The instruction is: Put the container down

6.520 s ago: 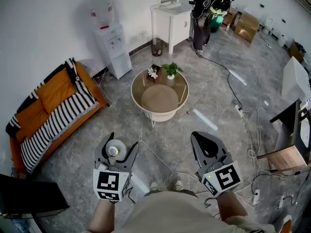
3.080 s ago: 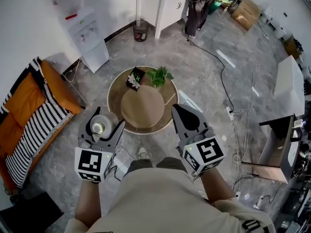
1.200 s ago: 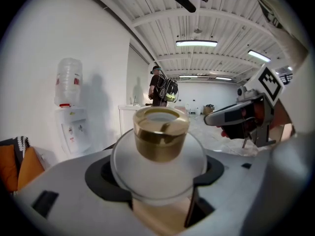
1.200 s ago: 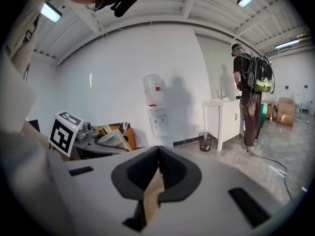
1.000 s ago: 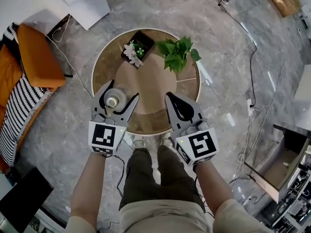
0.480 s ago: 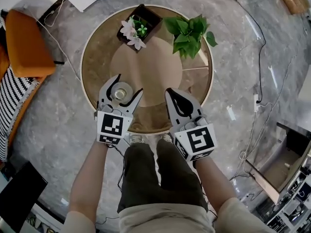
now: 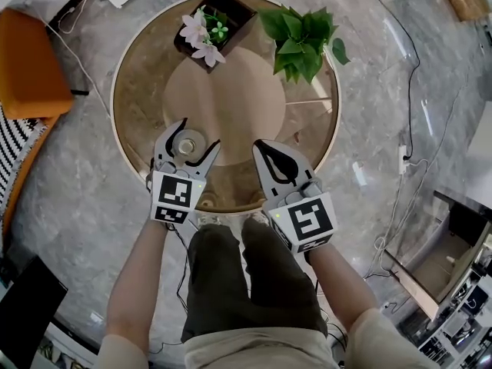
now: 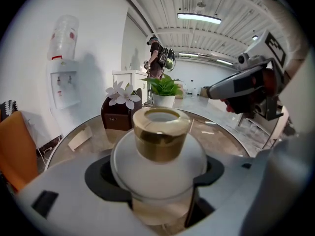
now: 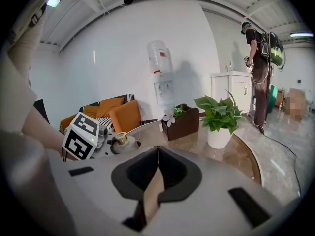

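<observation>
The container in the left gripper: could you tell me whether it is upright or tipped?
Upright: the container stands with gold neck up, clamped in the left gripper.

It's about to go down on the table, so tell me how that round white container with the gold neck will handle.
The container looks smooth and glossy, so it may slip if the left gripper loosens. Its rounded body would probably roll if tipped. It looks like glass or ceramic: likely fragile against the hard table.
</observation>
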### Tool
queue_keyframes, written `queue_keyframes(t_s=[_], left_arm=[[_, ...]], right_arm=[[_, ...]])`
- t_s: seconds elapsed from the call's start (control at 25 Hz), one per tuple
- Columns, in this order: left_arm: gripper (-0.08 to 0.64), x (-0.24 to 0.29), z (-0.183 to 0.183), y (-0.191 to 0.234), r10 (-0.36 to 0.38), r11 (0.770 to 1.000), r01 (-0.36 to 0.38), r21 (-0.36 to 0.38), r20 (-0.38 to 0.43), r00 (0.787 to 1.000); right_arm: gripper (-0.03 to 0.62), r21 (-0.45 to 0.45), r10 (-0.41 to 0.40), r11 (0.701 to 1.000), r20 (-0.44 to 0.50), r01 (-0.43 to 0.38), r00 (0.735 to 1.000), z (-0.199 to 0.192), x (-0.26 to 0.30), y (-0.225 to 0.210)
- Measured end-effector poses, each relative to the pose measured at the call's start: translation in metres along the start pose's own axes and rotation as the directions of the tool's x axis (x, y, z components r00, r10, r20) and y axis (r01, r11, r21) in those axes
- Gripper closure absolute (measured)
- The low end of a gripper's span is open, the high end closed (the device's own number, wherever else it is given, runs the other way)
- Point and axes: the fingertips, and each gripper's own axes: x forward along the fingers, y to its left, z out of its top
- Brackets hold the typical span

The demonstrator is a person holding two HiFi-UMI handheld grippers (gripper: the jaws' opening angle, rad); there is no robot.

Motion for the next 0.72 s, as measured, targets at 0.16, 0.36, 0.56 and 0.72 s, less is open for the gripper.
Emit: queue_keyframes(t_s=[0.16,0.36,0.56,0.72], left_arm=[[0.225,0.006,-0.010,-0.002,0.001,1.000,-0.001,0.006,-0.022,1.000],[0.225,0.009,-0.019,-0.003,0.020,0.999,-0.019,0.026,-0.035,0.999],[0.225,0.015,-0.030,-0.012,0.008,0.999,-0.006,0.048,-0.055,0.998],[0.225,0.015,-0.030,-0.014,-0.002,0.999,0.004,0.048,-0.033,0.999]], right_arm=[[0.595,-0.006,0.003,1.000,0.002,-0.003,1.000,0.001,0.004,-0.001],[0.595,-0.019,0.007,1.000,-0.007,-0.008,1.000,0.002,0.005,-0.001],[0.595,0.000,-0.004,1.000,0.008,0.004,1.000,-0.004,0.002,-0.008],[0.595,-0.002,-0.001,1.000,0.024,0.001,1.000,-0.004,0.003,-0.010]])
